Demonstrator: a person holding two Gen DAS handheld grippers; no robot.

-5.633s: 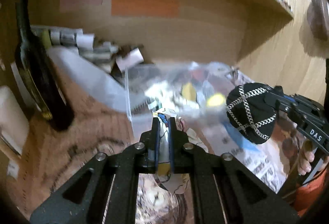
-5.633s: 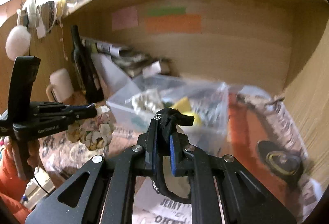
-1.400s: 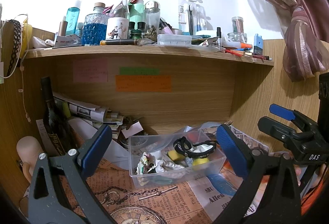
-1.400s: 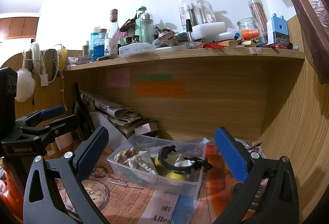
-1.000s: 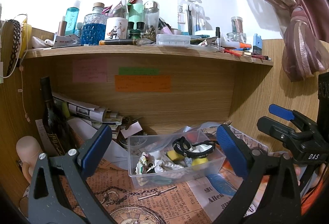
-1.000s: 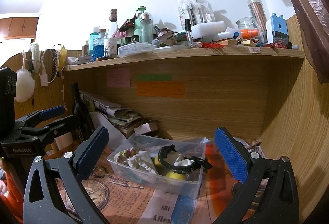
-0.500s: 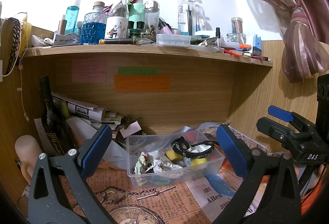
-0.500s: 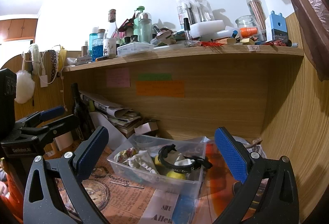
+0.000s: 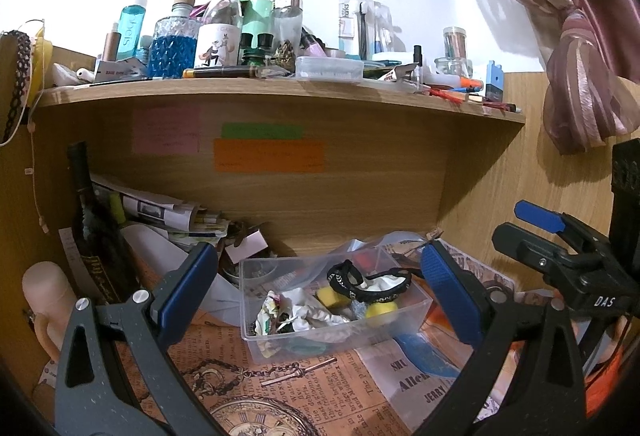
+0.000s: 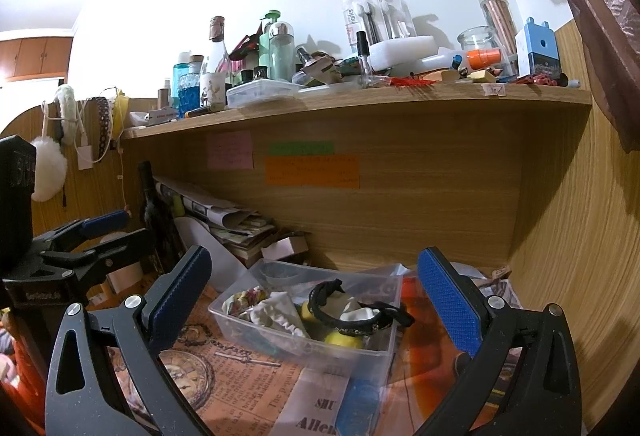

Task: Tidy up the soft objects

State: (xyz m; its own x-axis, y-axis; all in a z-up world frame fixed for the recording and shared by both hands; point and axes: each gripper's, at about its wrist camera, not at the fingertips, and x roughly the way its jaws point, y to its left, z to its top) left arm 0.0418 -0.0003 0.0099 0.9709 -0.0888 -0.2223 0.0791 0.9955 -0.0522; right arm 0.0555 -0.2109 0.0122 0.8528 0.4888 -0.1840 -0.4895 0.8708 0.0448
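A clear plastic bin (image 9: 416,310) sits on the desk under the shelf. It holds a black headband (image 9: 370,282), a patterned cloth (image 9: 288,316), white cloth and yellow sponges (image 9: 382,310). It also shows in the right wrist view (image 10: 380,350) with the headband (image 10: 352,312) on top. My left gripper (image 9: 320,288) is wide open and empty, well back from the bin. My right gripper (image 10: 316,288) is wide open and empty, also back from the bin. Each gripper shows at the other view's edge: the right one (image 9: 560,236), the left one (image 10: 80,240).
A dark bottle (image 9: 98,232) and a pile of papers (image 9: 168,213) stand at the back left. A cluttered shelf (image 9: 280,87) hangs overhead. Newspaper-print paper (image 9: 280,388) covers the desk. A wooden wall (image 10: 580,236) closes the right side. A beige mug (image 9: 46,300) stands at left.
Since 5.6 s ago both grippers let go of their soft items, now in the bin, opened, and drew back. Over the last second the views barely shift.
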